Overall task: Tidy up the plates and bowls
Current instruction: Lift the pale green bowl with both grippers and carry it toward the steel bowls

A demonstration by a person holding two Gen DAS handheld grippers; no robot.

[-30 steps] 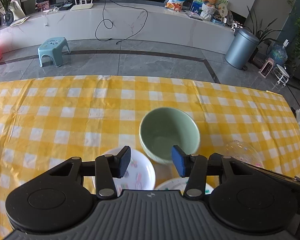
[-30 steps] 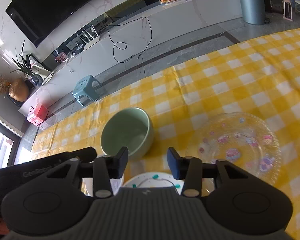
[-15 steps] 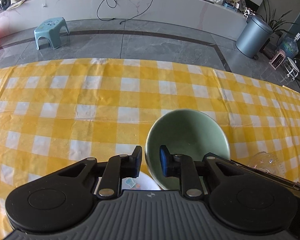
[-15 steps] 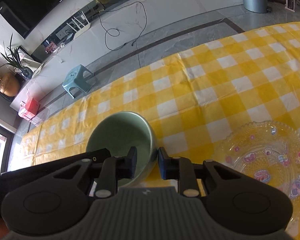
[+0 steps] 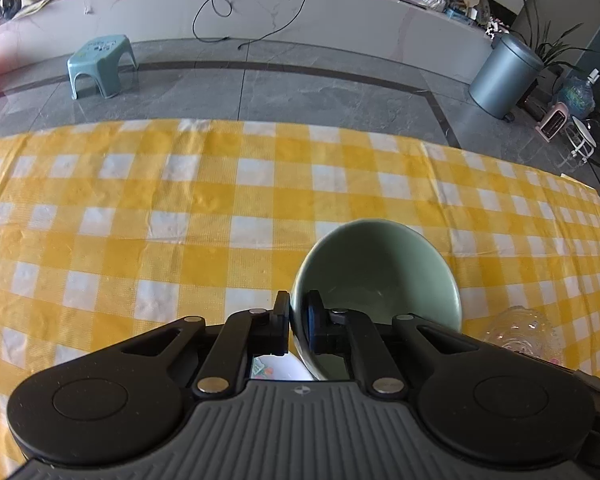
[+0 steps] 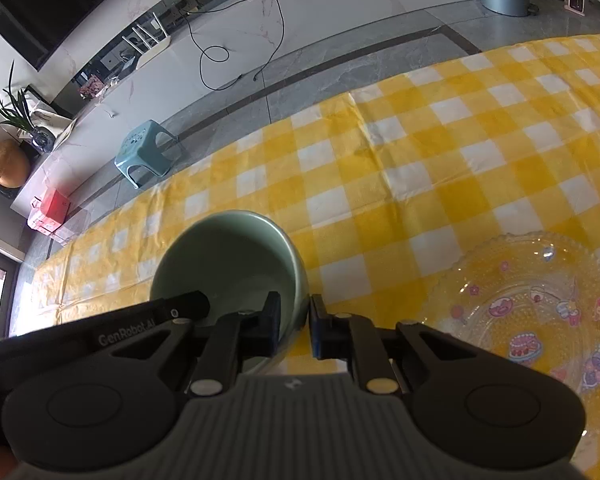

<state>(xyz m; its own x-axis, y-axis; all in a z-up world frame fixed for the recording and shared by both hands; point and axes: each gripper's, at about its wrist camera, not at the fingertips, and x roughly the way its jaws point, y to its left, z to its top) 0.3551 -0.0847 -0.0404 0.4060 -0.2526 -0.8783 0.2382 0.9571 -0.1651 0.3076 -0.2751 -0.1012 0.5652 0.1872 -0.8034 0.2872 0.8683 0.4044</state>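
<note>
On the checked cloth, empty green bowl, rim pinched by left gripper and right gripper.

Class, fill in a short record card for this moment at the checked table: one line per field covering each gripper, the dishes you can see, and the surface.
left gripper: shut on the green bowl's rim, one finger inside, one outside
right gripper: shut on the same bowl's rim at the opposite side
green bowl: empty, held by both grippers
clear glass plate: on the table right of the bowl, cartoon prints, untouched
white plate: partly hidden beneath the left gripper
tablecloth: yellow and white checks
</note>
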